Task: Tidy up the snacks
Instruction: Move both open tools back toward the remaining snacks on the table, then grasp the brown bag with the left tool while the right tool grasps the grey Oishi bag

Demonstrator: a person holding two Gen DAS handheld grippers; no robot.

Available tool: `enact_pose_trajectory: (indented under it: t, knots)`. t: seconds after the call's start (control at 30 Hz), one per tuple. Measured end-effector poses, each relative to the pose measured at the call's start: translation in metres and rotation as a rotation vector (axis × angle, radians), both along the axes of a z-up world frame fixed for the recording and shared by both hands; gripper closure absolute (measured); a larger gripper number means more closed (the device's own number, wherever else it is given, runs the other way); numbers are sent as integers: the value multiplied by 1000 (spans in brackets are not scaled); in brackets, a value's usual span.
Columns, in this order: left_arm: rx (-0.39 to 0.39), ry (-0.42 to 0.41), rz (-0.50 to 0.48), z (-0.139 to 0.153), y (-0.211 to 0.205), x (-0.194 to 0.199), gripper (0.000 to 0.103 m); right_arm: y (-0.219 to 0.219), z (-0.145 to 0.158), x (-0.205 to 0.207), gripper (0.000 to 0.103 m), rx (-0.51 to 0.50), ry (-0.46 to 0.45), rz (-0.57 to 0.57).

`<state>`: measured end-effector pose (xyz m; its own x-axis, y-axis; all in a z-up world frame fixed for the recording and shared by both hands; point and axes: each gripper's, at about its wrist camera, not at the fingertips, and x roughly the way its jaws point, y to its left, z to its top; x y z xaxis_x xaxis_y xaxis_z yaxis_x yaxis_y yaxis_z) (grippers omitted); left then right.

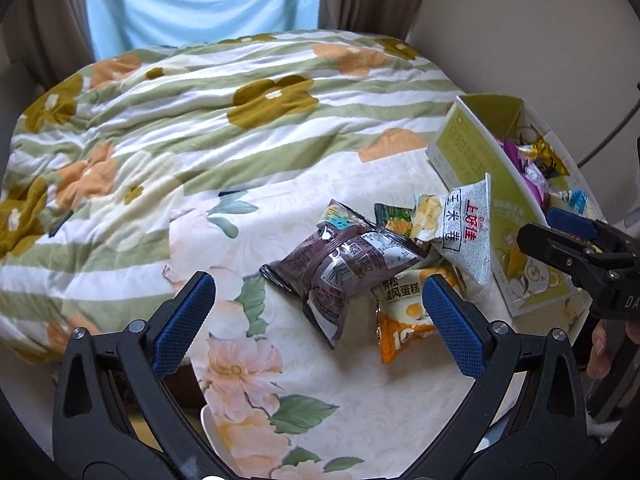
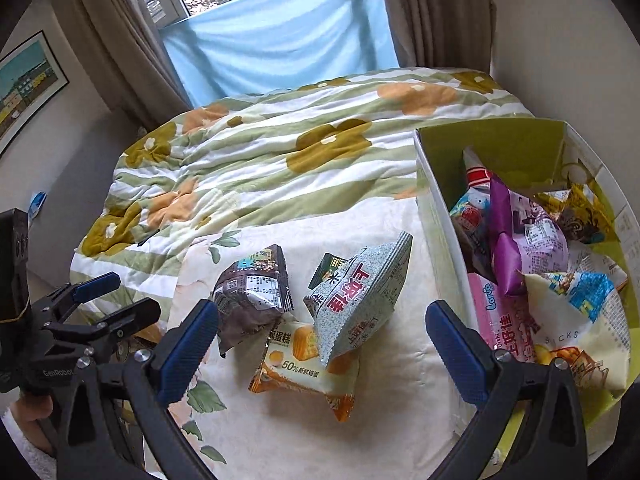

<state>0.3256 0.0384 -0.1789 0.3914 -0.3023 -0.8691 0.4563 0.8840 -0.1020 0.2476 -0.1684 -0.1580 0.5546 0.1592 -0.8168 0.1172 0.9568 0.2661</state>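
Several snack packets lie on a floral cloth: a dark brown packet (image 1: 340,264) (image 2: 252,284), an orange cake packet (image 1: 404,312) (image 2: 308,364), a grey-green packet with red letters (image 1: 464,224) (image 2: 360,292) and a small green packet (image 1: 394,218) (image 2: 330,266). A green cardboard box (image 1: 516,240) (image 2: 436,208) to their right holds several more snacks. My left gripper (image 1: 316,320) is open and empty, just short of the brown packet. My right gripper (image 2: 320,344) is open and empty above the orange packet. Each gripper also shows in the other's view, the right one (image 1: 560,232) and the left one (image 2: 116,296).
A green-striped flowered quilt (image 1: 200,120) (image 2: 280,160) covers the bed beyond the cloth. Curtains and a blue-covered window (image 2: 272,40) stand behind. A framed picture (image 2: 24,88) hangs on the left wall. A white dish rim (image 1: 210,436) shows below the cloth edge.
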Motion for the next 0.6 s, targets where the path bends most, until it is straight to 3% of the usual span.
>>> enact_pose_trajectory:
  t: [0.3,0.6]
  knots:
    - [78,53,-289,-60,-31,38,1,9,-38,24,0,-36,77,-127]
    - [102,106,-384,-101,-52,54,1,11,-62,41,2,-74,99,-193]
